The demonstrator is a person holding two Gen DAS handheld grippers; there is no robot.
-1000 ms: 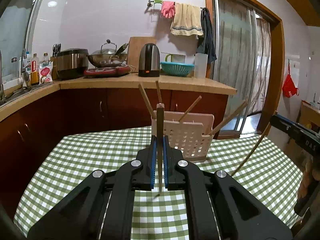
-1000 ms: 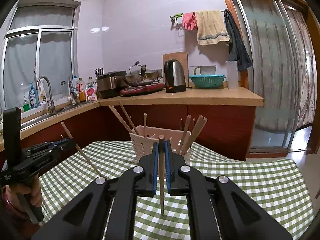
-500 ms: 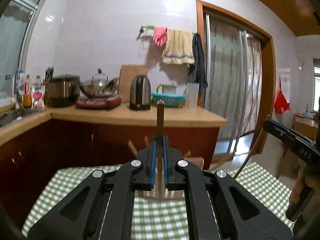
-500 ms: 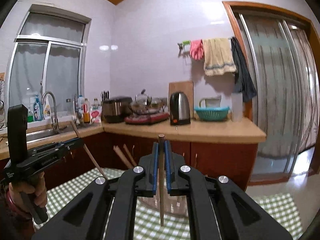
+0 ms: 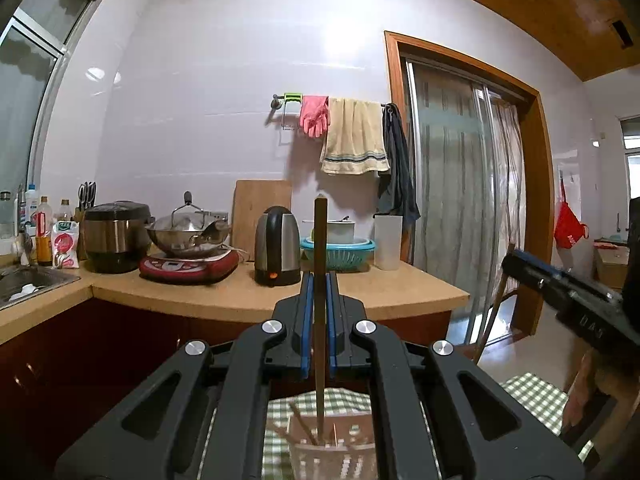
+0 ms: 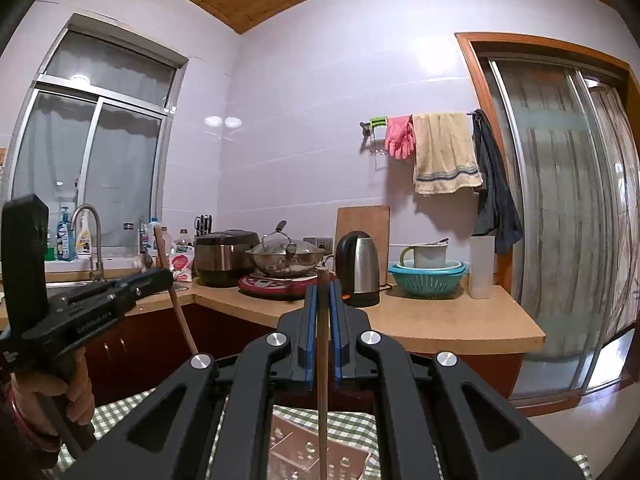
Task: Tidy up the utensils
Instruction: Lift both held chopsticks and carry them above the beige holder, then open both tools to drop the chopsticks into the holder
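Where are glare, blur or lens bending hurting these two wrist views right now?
Left wrist view: glare blooms on the wall tiles; the other claw smears at the right edge; the door frame bows. Right wrist view: lamp reflections on tile, window frame curved, utensil basket dim below.

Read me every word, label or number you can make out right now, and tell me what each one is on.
"DAS": on the side of the right gripper; the last letter is less sure.
Printed line on the side of the left gripper: blurred, unreadable.
Pink packet on the counter: print too small to read.
Bottles by the sink: labels too small.
Induction cooker panel: markings too small.
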